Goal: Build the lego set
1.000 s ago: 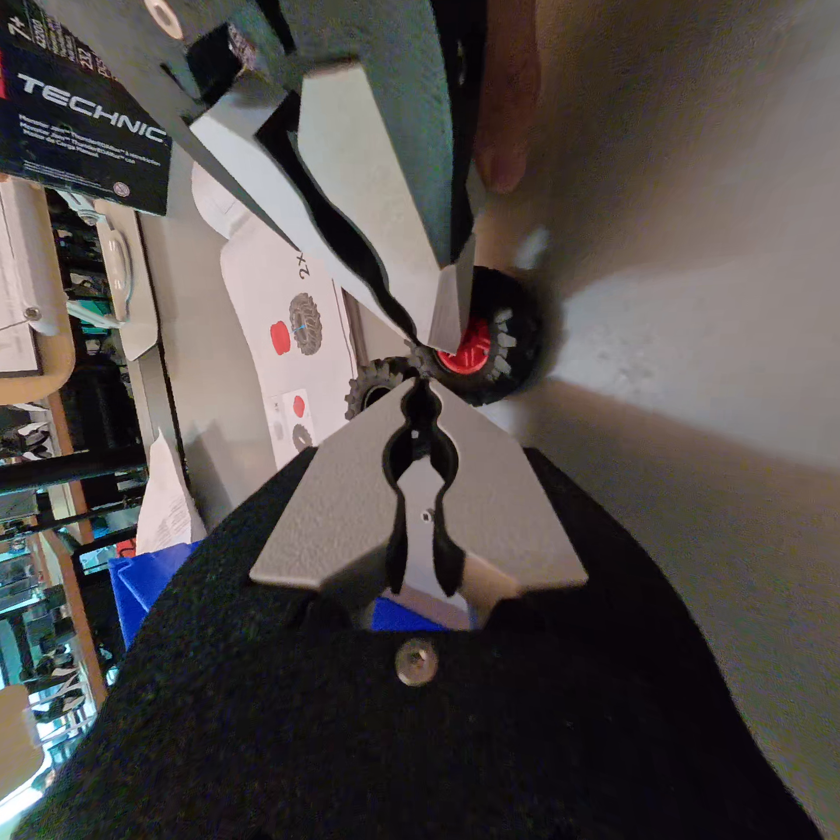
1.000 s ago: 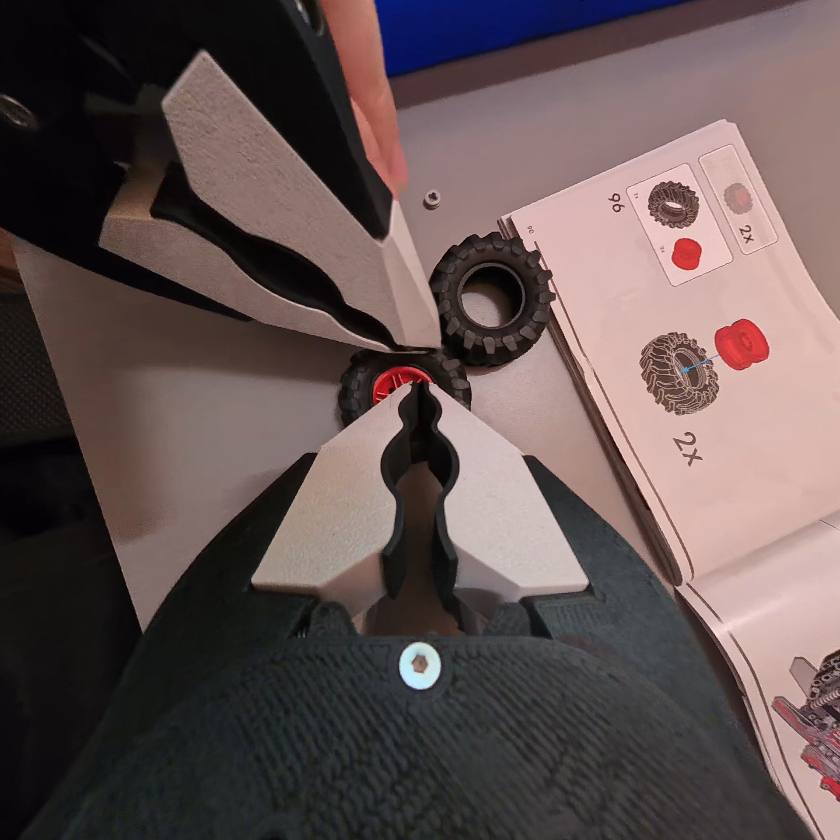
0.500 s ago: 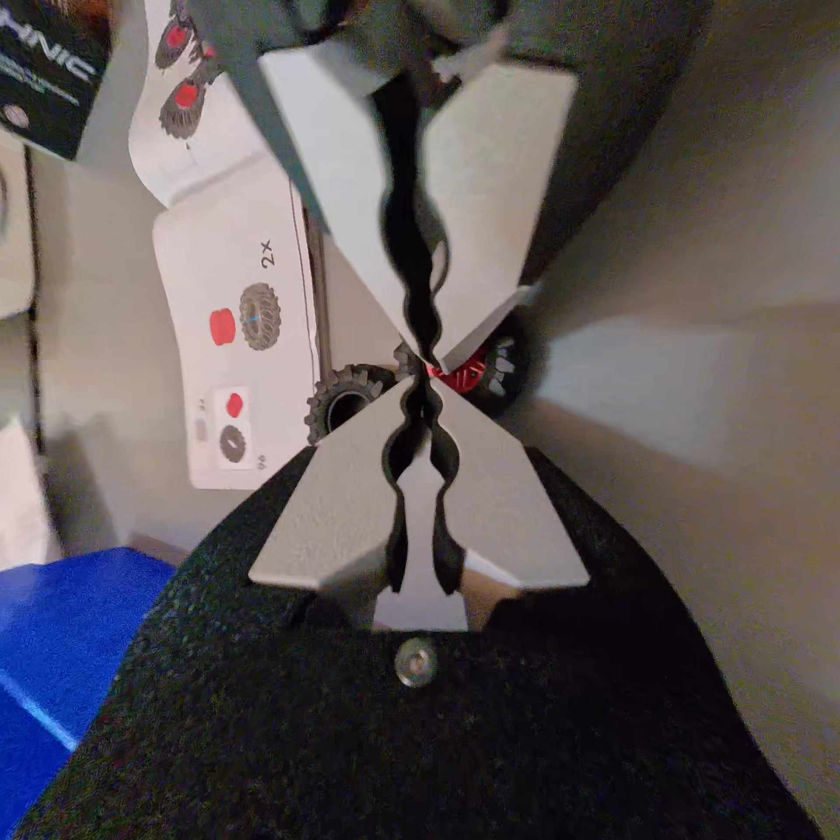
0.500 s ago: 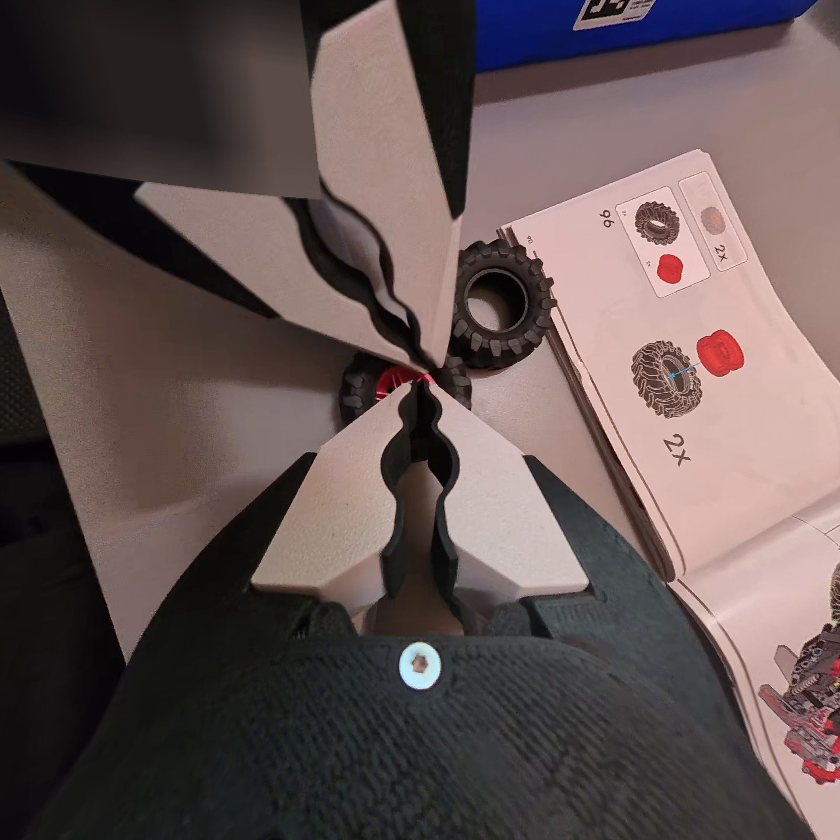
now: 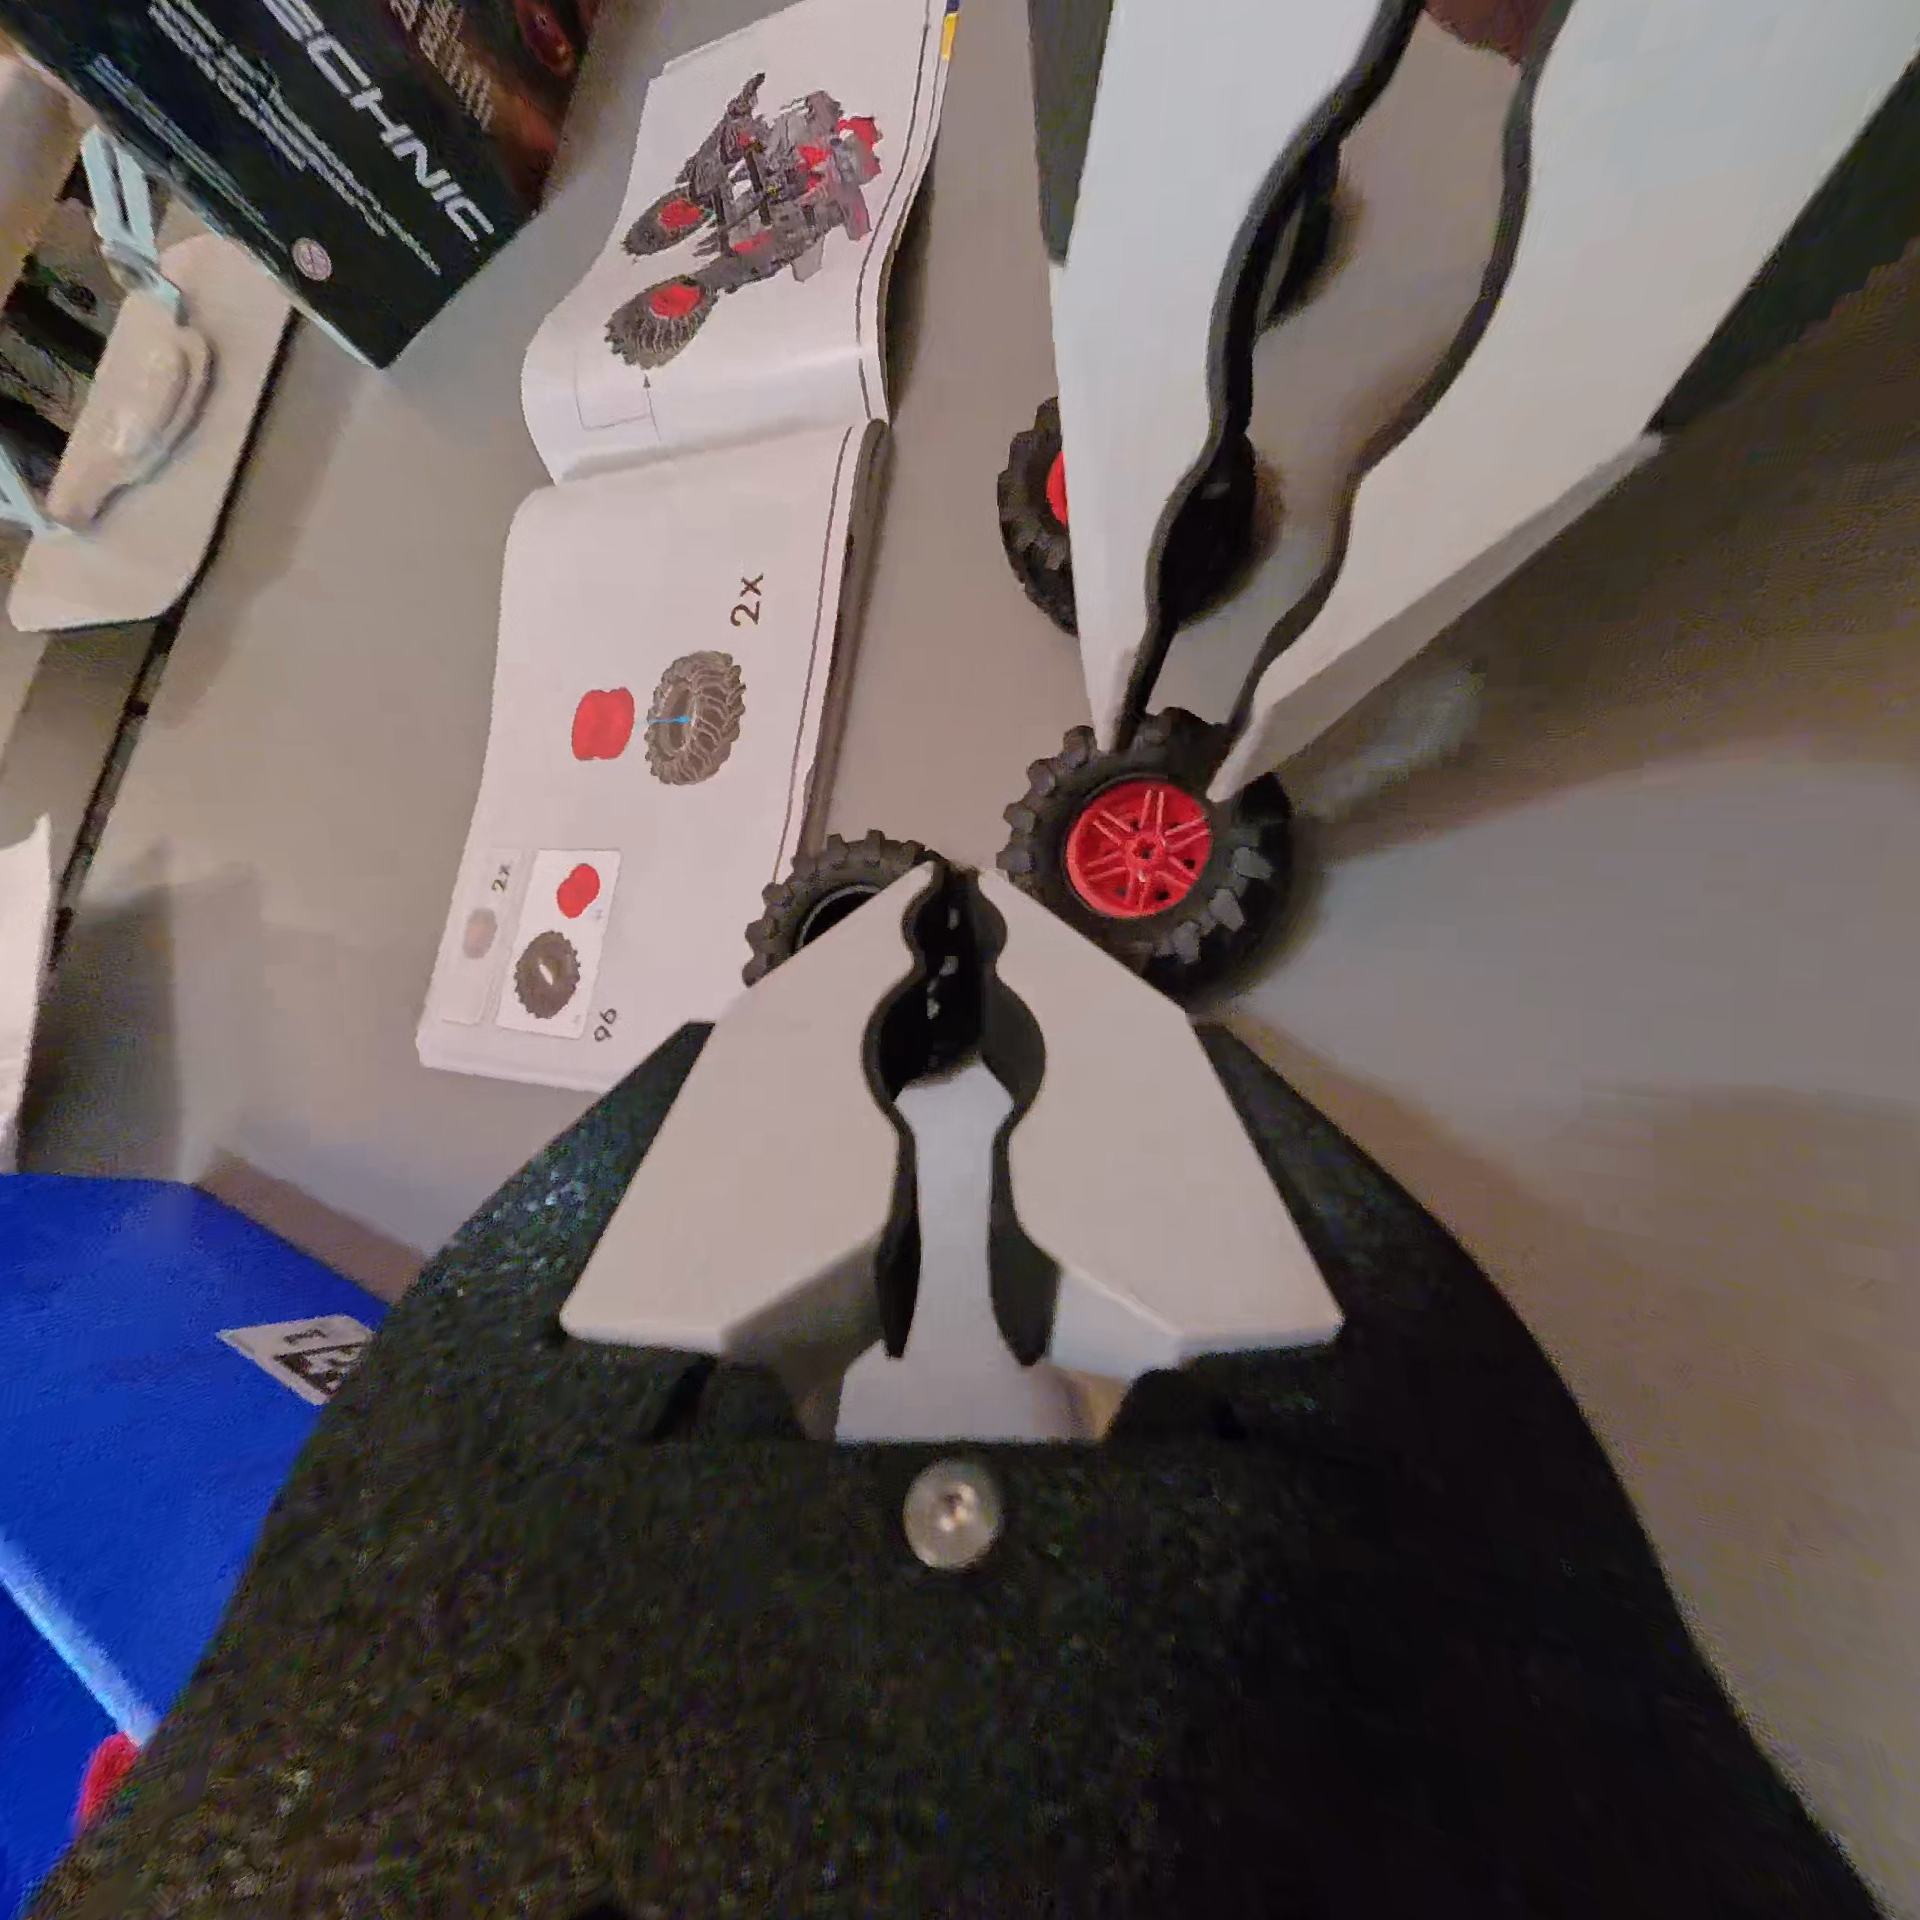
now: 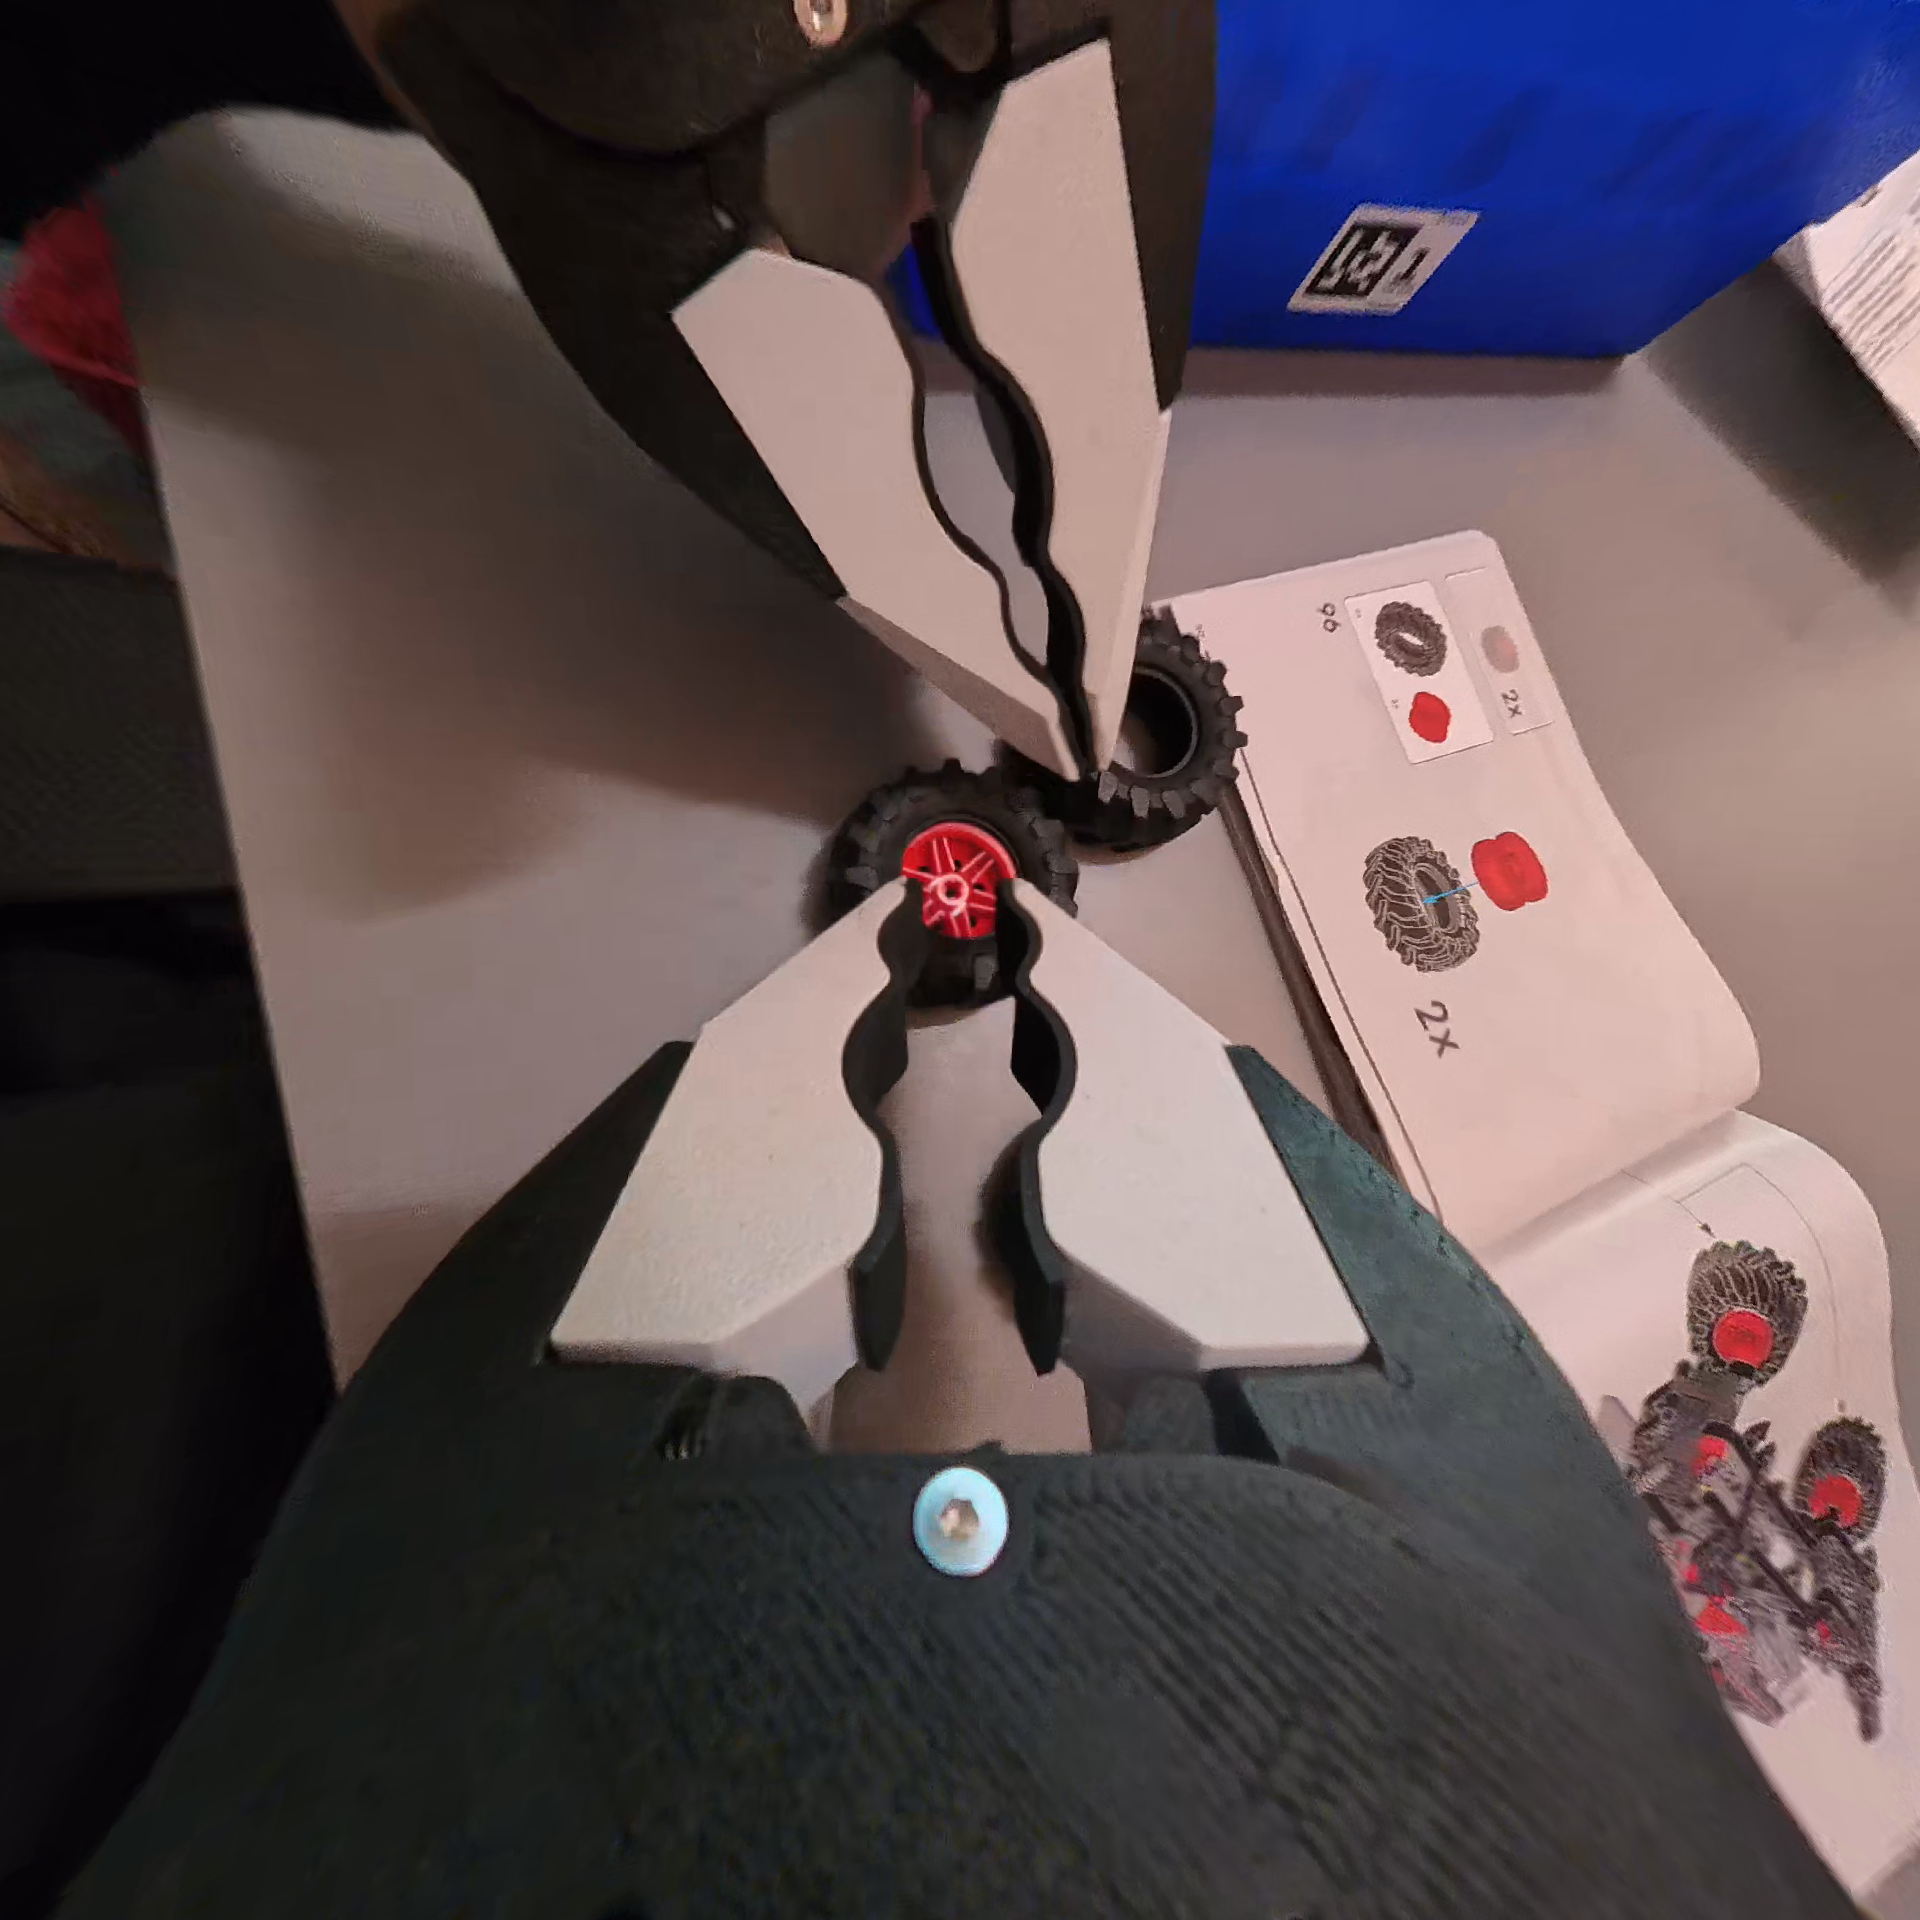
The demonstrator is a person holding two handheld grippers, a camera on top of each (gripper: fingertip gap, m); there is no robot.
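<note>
Red hub now seated in its tyre (image 6: 951, 883), right gripper (image 6: 956, 894) parted slightly around it; left gripper (image 5: 951, 883) pulled back, jaws closed, empty; bare tyre (image 6: 1169, 727) next

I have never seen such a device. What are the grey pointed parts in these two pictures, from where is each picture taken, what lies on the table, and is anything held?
A person holds one two-finger gripper in each hand. The grey pointed parts are their fingers. Each picture comes from a camera on one gripper, looking along its own fingers, so the other gripper shows at the top.

The left gripper is shut and holds nothing; its tip is at an empty tyre. The right gripper is a little open over a wheel with a red hub. I cannot tell whether it touches it.

On the grey table also lie an open booklet, a blue bin, a black box and a second wheel.
</note>
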